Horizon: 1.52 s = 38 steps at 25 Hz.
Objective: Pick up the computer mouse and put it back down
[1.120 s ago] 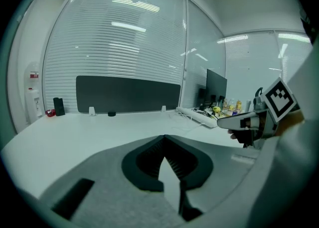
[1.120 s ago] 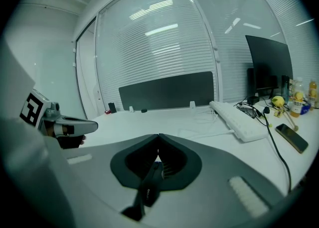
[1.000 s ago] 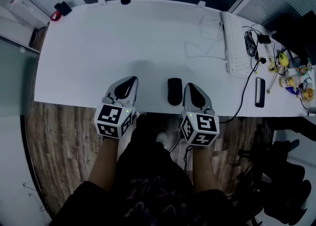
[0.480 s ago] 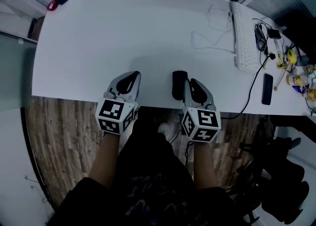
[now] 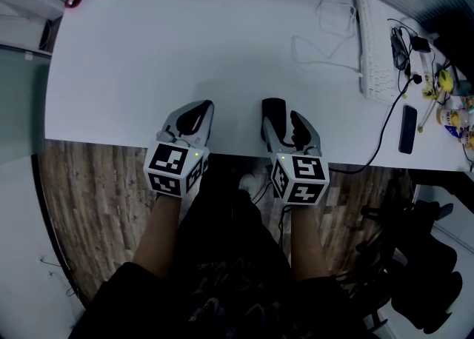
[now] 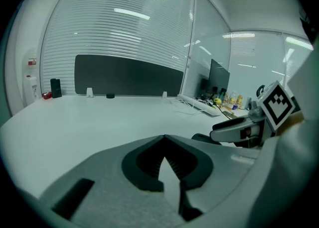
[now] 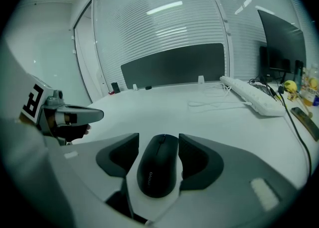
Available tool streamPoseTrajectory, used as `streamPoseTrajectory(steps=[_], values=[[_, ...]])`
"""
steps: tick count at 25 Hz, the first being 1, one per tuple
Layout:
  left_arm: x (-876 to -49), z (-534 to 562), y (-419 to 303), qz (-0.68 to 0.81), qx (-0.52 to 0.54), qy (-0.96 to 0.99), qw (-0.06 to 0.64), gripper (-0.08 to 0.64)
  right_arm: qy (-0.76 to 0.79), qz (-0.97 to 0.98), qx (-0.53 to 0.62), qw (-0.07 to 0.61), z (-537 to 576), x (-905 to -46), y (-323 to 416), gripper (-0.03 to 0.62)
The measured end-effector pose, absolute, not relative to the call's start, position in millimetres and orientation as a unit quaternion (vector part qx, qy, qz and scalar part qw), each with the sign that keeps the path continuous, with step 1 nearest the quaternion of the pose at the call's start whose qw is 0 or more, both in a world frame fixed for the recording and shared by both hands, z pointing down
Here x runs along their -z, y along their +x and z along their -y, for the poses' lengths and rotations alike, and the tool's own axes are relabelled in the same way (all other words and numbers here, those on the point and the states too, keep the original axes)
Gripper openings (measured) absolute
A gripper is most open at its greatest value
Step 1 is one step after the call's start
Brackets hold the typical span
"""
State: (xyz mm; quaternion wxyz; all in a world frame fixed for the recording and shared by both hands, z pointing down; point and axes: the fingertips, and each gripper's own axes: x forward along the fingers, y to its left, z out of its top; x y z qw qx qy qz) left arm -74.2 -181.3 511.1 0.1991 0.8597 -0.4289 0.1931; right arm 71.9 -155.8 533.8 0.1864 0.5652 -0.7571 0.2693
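Note:
A black computer mouse lies on the white desk close to its near edge. My right gripper straddles it: in the right gripper view the mouse sits between the two dark pads, and the jaws are opening, with a thin gap on each side. My left gripper rests over the desk edge to the left of the mouse, apart from it. Its jaw tips meet in the left gripper view, so the left gripper is shut with nothing in it.
A white keyboard and a looped white cable lie at the right rear. A black phone and a black cable are near the right edge, beside small clutter. A dark screen panel borders the far side.
My right gripper was shut just right of the mouse; now its jaws are spread around the mouse. Both grippers have sunk closer to the desk.

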Motion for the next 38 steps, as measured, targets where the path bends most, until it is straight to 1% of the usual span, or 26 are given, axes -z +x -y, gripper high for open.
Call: streamPoseTrajectory(steps=[7, 14, 29, 38], values=[[-521.4, 181.7, -72.2, 0.425, -0.197, 0.859, 0.206, 0.000, 0.554, 0.756, -0.279, 0.211, 158.2, -556.9, 68.8, 0.314], [-529.0, 184.9, -74.7, 0.424, -0.199, 0.858, 0.212, 0.000, 0.543, 0.755, -0.284, 0.232, 158.3, -573.0, 63.0, 0.348], [-540.4, 188.2, -74.9, 0.422, -0.204, 0.855, 0.224, 0.000, 0.527, 0.754, -0.269, 0.285, 163.5, -586.3, 56.9, 0.350], [-540.0, 189.0, -77.1, 0.427, -0.201, 0.852, 0.228, 0.000, 0.534, 0.747, -0.271, 0.290, 165.6, -587.0, 58.9, 0.339]])
